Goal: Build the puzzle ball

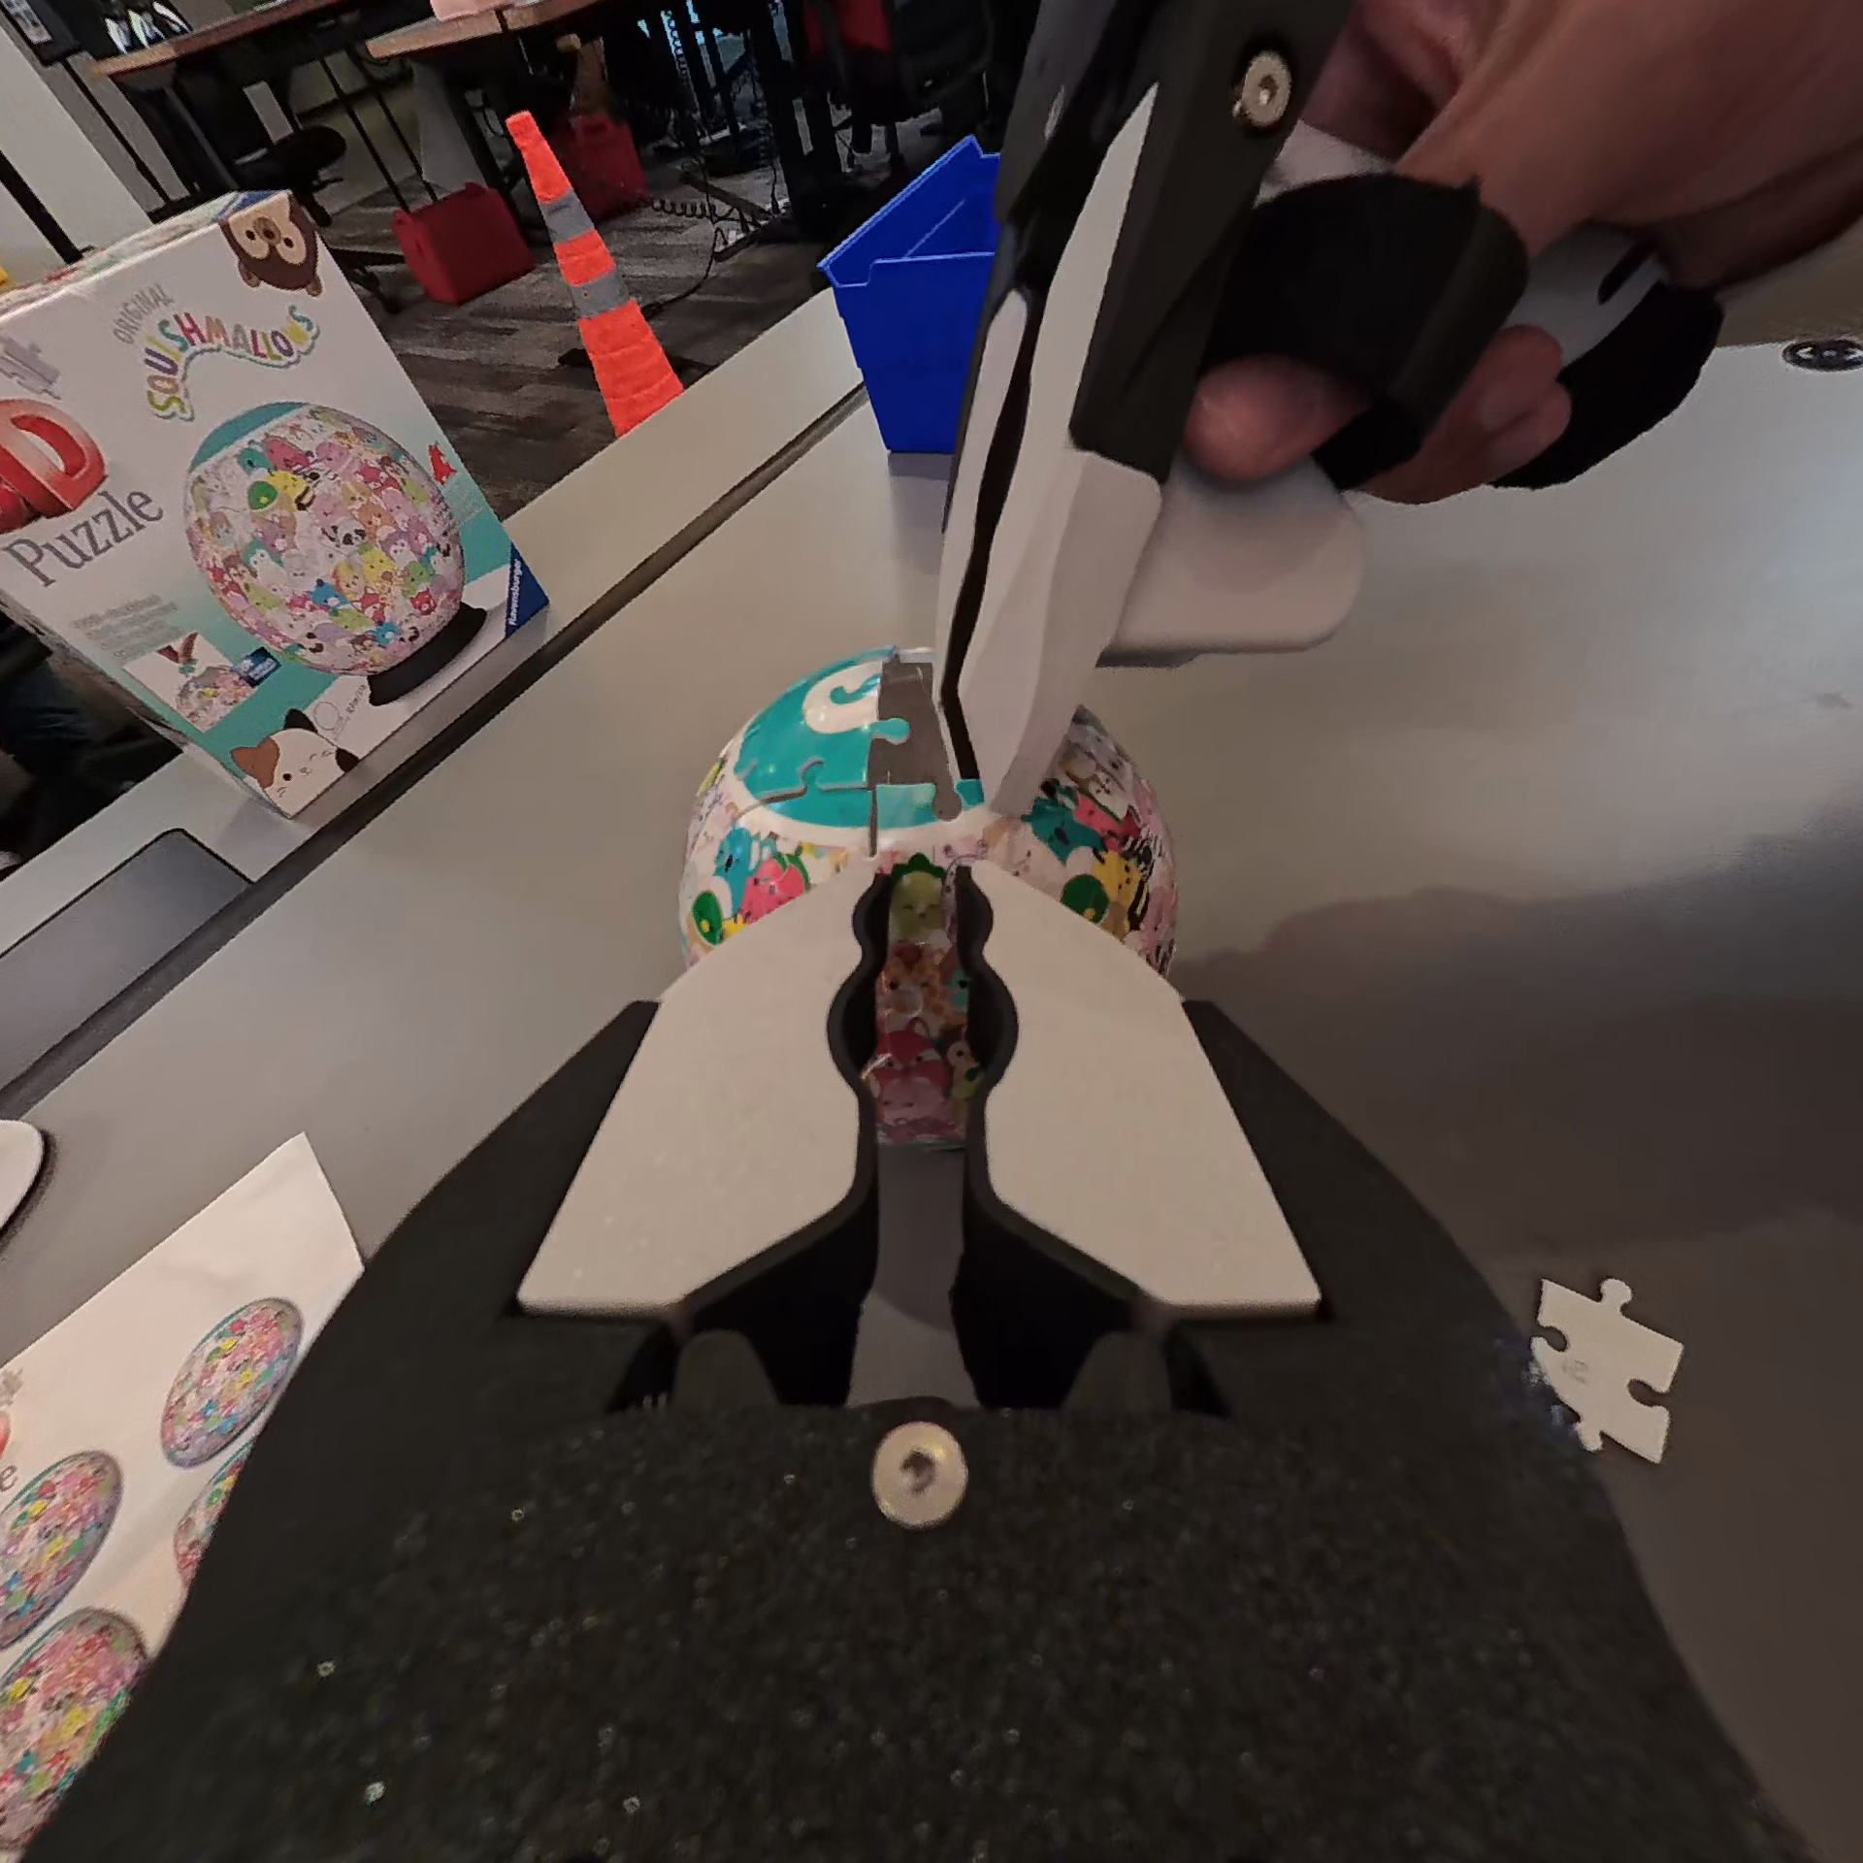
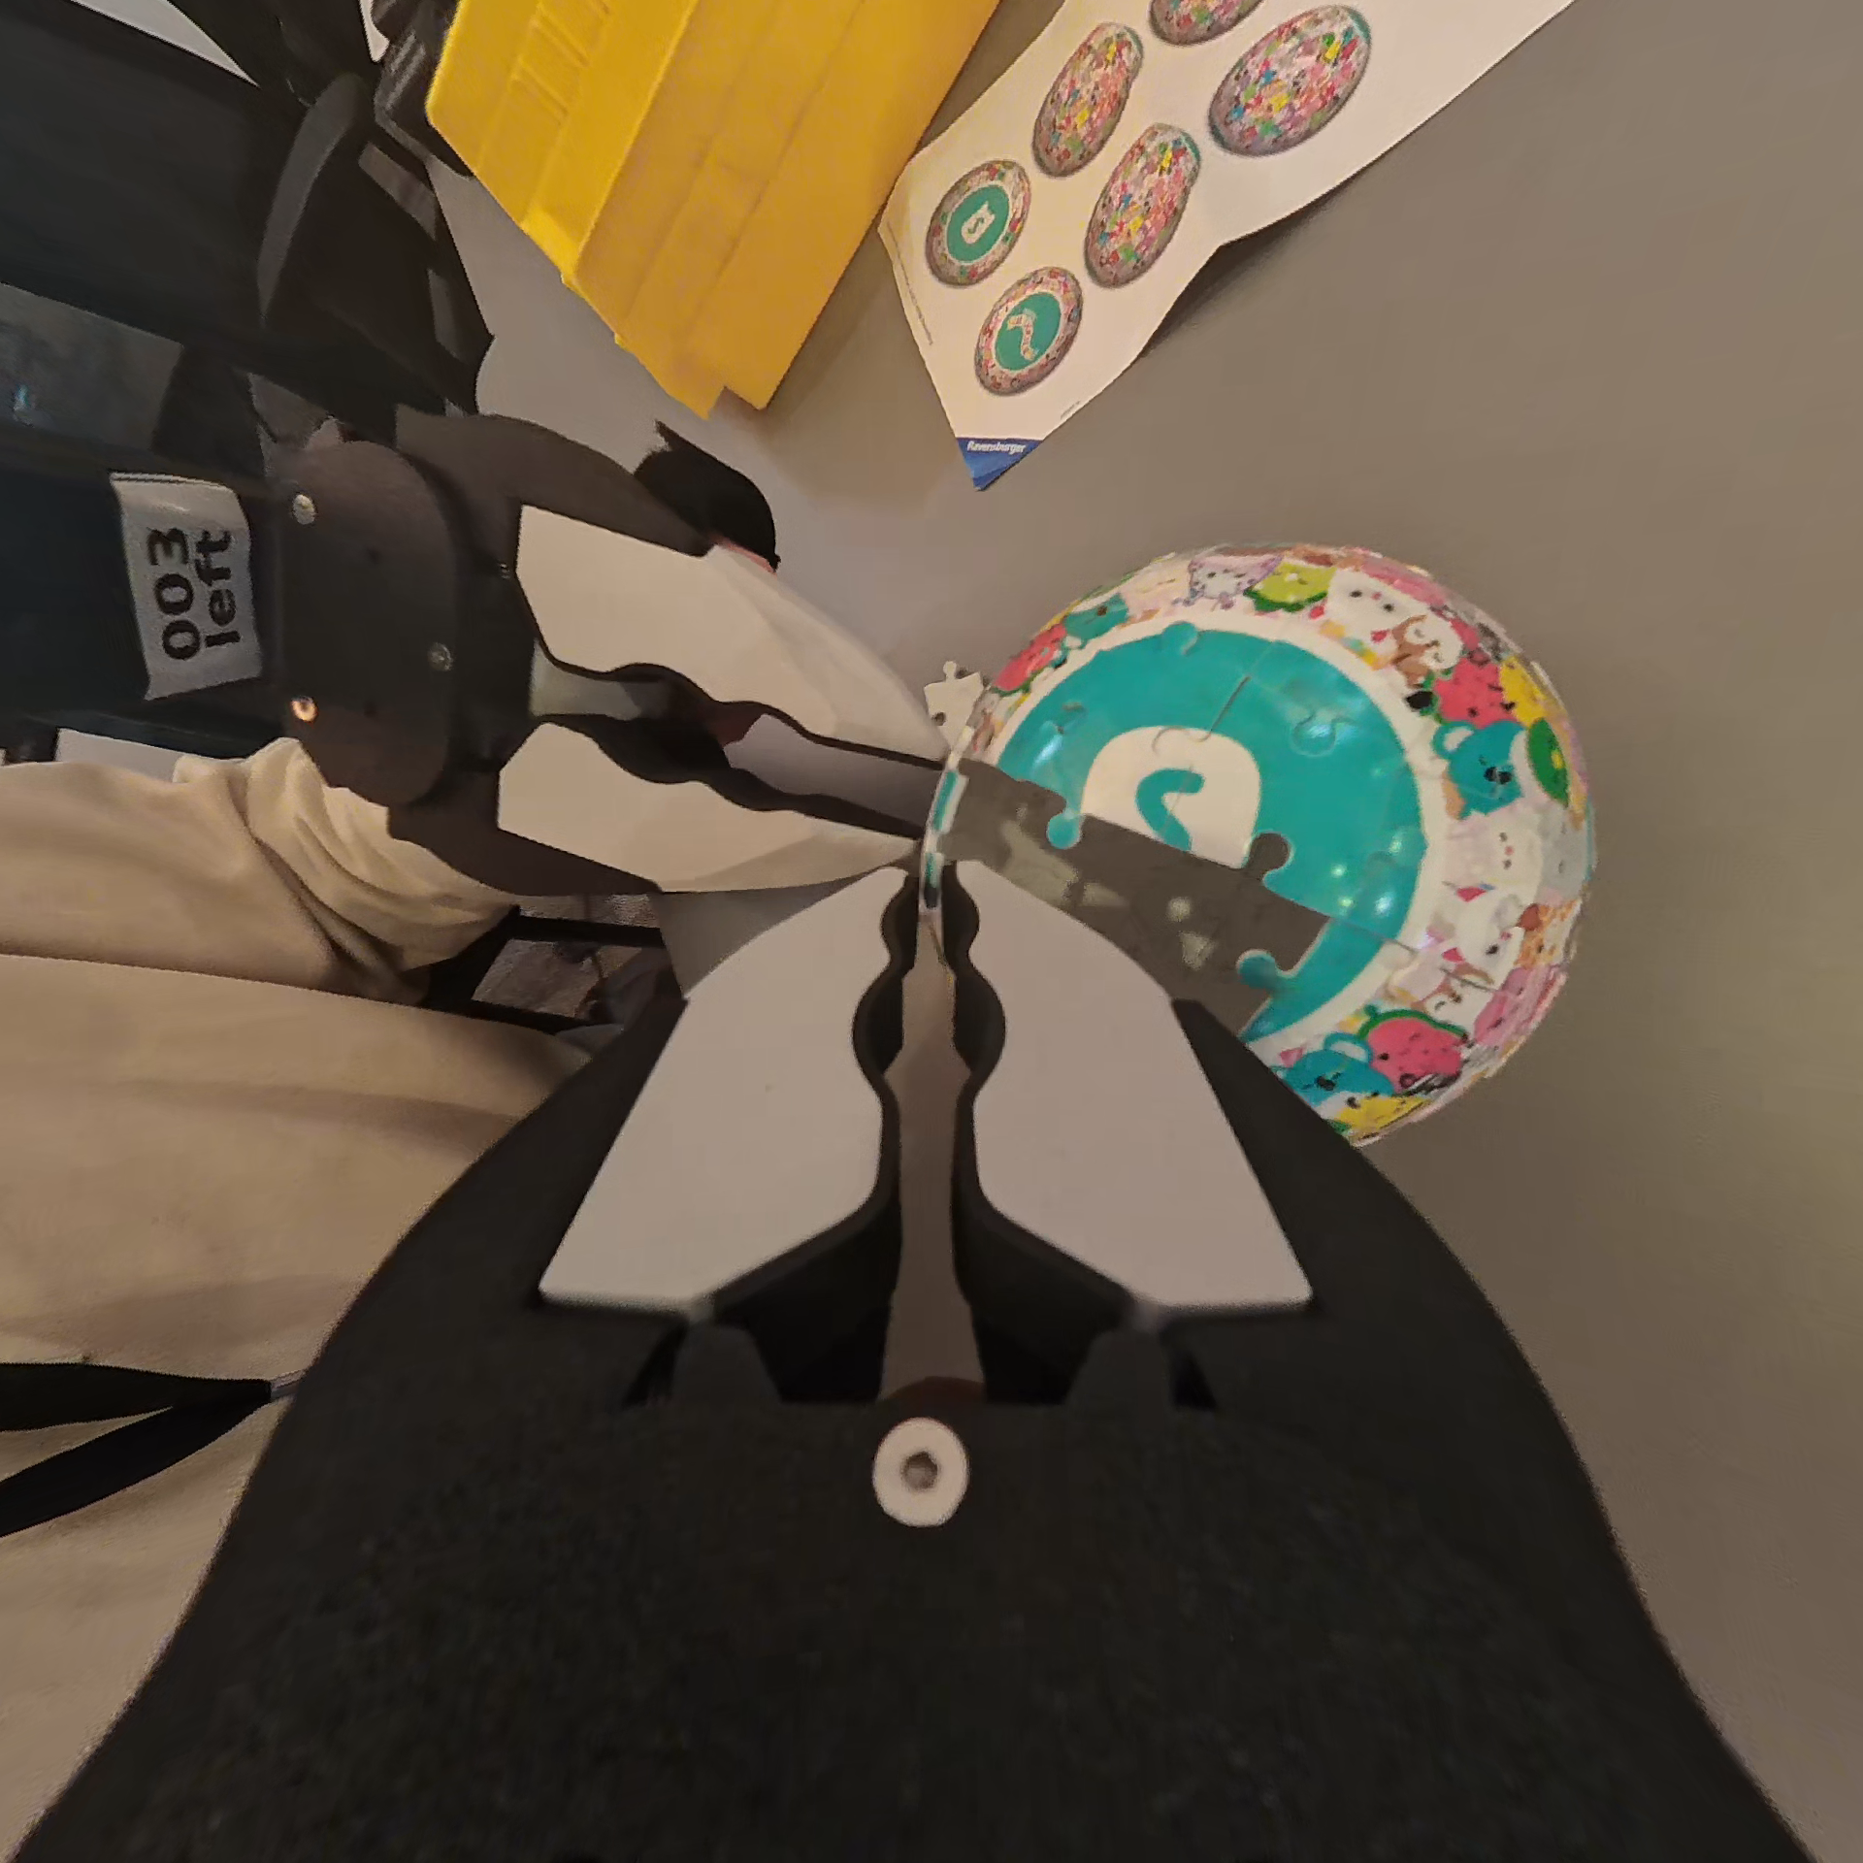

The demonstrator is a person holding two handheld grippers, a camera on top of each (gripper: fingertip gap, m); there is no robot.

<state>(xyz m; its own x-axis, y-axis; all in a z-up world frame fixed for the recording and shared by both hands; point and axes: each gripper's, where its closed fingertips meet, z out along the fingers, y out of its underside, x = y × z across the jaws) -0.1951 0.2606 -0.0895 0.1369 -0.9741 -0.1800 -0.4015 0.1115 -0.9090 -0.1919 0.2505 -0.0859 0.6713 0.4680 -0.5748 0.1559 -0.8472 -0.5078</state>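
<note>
One gap is left in the teal cap of the puzzle ball [image 1: 927,867], which sits on the grey table [image 1: 1462,806]. Left gripper [image 1: 925,875] is nearly closed with its tips on the ball's side, I'd guess to steady it; it isn't gripping anything that I can see. Right gripper [image 2: 933,887] comes down from above, fingers together at the gap's edge, probably pressing; I can't tell if it's pinching a piece. A loose white piece [image 1: 1603,1371] lies face-down nearby, with the puzzle box [image 1: 262,504] and instruction sheet [image 2: 1159,202] further out.
</note>
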